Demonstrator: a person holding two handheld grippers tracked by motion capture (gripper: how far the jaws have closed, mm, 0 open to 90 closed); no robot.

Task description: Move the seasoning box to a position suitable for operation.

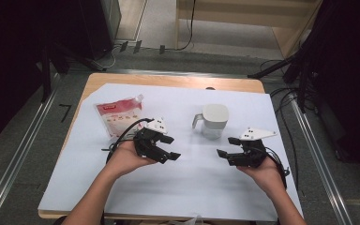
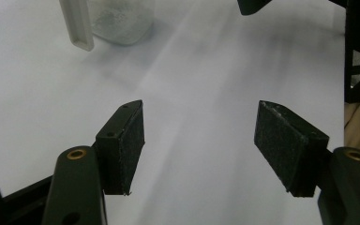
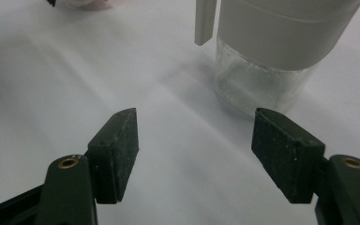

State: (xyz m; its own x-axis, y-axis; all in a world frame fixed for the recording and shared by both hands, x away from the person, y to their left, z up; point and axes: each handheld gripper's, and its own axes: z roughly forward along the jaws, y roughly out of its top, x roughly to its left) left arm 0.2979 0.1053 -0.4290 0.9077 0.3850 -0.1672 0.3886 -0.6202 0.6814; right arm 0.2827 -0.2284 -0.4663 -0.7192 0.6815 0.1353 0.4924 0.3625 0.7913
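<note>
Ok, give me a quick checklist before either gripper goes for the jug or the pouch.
1. Left gripper jaws apart, nothing between them: ok.
2. Right gripper jaws apart, nothing between them: ok.
3. Jug upright on the white sheet, grey lid on: ok.
4. Jug handle unobstructed on the side towards the left gripper: ok.
5. Pouch lying flat, spout towards the far edge, apart from the jug: ok.
6. Pouch cap shut: cannot tell.
7. Left gripper's cable clear of the pouch: not ok, it runs across the pouch's near edge.
</note>
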